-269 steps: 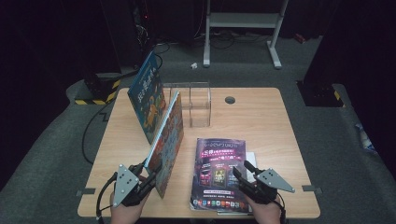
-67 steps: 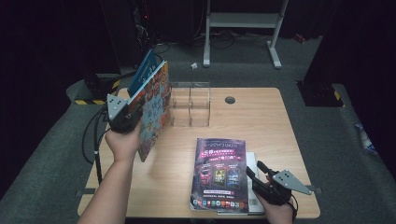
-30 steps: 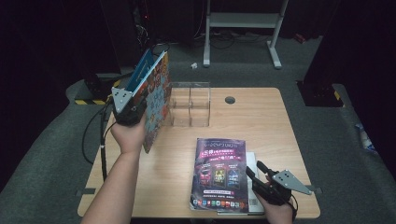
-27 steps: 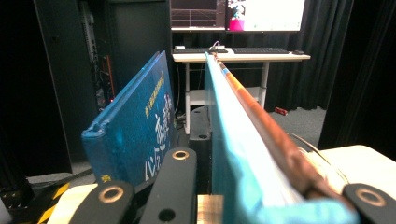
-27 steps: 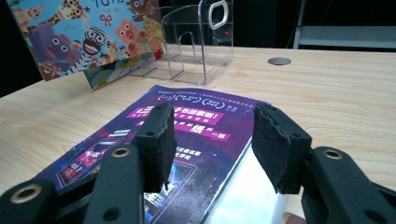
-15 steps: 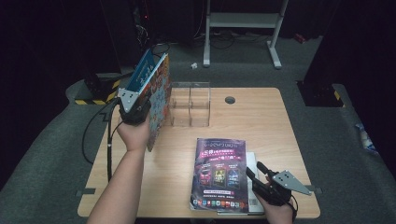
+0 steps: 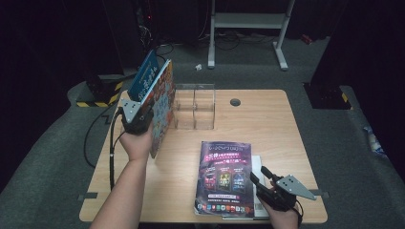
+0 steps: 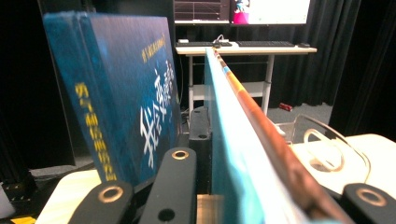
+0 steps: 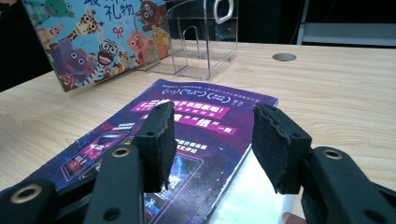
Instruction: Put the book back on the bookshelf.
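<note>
My left gripper (image 7: 137, 118) is shut on a colourful children's book (image 7: 162, 110), holding it upright and tilted at the table's back left. The book leans close beside a blue book (image 7: 143, 78) standing just left of it. In the left gripper view, the gripper (image 8: 268, 196) clamps the book's edge (image 8: 243, 140), with the blue book (image 8: 126, 93) on the left. A purple magazine (image 7: 224, 176) lies flat near the front. My right gripper (image 7: 260, 179) rests open at its right edge. In the right gripper view its jaws (image 9: 219, 140) stand apart over the magazine (image 9: 187, 116).
A clear acrylic rack (image 7: 196, 107) stands at the back of the wooden table (image 7: 272, 124), just right of the held book. A white book (image 7: 258, 164) lies under the magazine. A cable trails off the left edge. A desk frame stands on the floor behind.
My left gripper has carried the children's book from the front left up to the back left beside the blue book, edging farther back in the last second. The right gripper has stayed put.
</note>
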Motion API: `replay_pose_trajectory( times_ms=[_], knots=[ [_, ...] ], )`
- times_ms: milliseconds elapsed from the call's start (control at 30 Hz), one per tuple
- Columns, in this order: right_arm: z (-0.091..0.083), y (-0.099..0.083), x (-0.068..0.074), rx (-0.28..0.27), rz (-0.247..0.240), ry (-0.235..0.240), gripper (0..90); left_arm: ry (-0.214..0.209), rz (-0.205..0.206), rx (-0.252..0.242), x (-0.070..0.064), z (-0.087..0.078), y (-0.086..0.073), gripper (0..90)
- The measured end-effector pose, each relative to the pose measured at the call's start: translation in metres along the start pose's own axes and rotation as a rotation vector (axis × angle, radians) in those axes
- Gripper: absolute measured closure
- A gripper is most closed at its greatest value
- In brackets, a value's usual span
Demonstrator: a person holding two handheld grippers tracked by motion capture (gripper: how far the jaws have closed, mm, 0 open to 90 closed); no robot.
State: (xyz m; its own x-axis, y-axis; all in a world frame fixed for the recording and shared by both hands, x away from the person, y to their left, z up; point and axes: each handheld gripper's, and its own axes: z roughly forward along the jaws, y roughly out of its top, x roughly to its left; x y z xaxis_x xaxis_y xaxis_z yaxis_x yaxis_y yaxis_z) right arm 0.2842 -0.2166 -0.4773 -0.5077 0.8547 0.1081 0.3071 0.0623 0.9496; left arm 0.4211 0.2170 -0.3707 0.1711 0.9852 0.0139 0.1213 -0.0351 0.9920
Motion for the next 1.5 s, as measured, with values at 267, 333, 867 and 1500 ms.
replay_pose_trajectory(
  times_ms=[267, 333, 867, 1500],
  knots=[
    [0.0, 0.001, 0.002, 0.001, -0.004, 0.004, 48.8, -0.011, -0.001, 0.03, 0.003, -0.008, -0.006, 80.4],
    [0.001, 0.001, 0.002, 0.002, -0.005, 0.004, 48.8, -0.016, -0.005, 0.032, 0.004, -0.009, -0.007, 80.4],
    [0.002, 0.0, 0.002, 0.002, -0.005, 0.007, 48.8, -0.024, -0.006, 0.048, 0.006, -0.013, -0.007, 80.0],
    [0.005, -0.001, 0.006, 0.013, -0.01, 0.015, 48.7, -0.078, -0.019, 0.098, 0.017, -0.015, 0.0, 79.3]
  ],
)
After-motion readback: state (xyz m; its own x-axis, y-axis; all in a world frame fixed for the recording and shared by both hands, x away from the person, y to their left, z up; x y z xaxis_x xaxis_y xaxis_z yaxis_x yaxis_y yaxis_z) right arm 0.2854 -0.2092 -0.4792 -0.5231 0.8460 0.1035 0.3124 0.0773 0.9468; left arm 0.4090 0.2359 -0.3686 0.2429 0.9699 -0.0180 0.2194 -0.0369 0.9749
